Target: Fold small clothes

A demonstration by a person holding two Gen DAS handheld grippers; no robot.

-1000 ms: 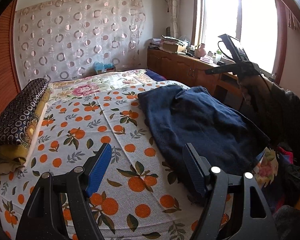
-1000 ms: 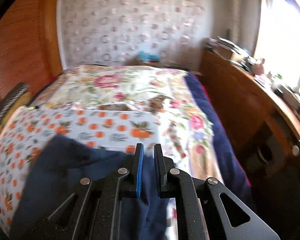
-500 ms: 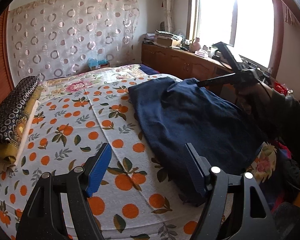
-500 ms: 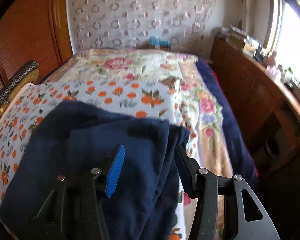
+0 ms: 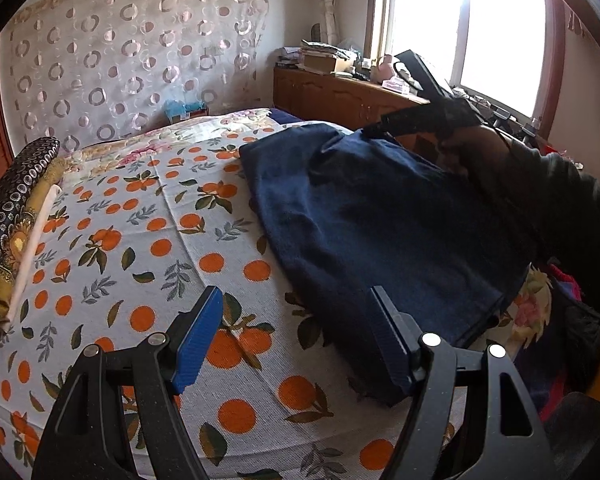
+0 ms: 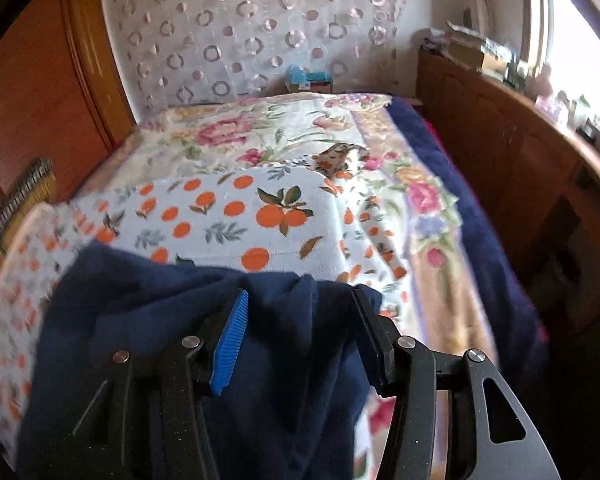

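At the near edge of the bed, the left hand-held gripper [image 5: 296, 340] has its jaws spread wide with nothing between them; the left blue-padded finger stands over the orange-print white bedspread [image 5: 156, 232] and the right finger stands at the near corner of the dark navy knit garment [image 5: 380, 220]. The right hand-held gripper [image 6: 300, 332] has its jaws parted and has just been closing slightly; the garment's far fold lies between the fingers, but the pads do not press it. In the left wrist view, this gripper [image 5: 370, 130] is held by a dark-sleeved arm [image 5: 560, 200] at the garment's far end. The garment lies spread on the right side of the bedspread. A stack of folded patterned fabrics [image 5: 8, 216] rests at the bed's left edge. Beyond the bed hang a circle-patterned sheer curtain [image 5: 132, 56] and, to the right, stands a wooden cabinet [image 5: 332, 100] under a bright window [image 5: 460, 20].
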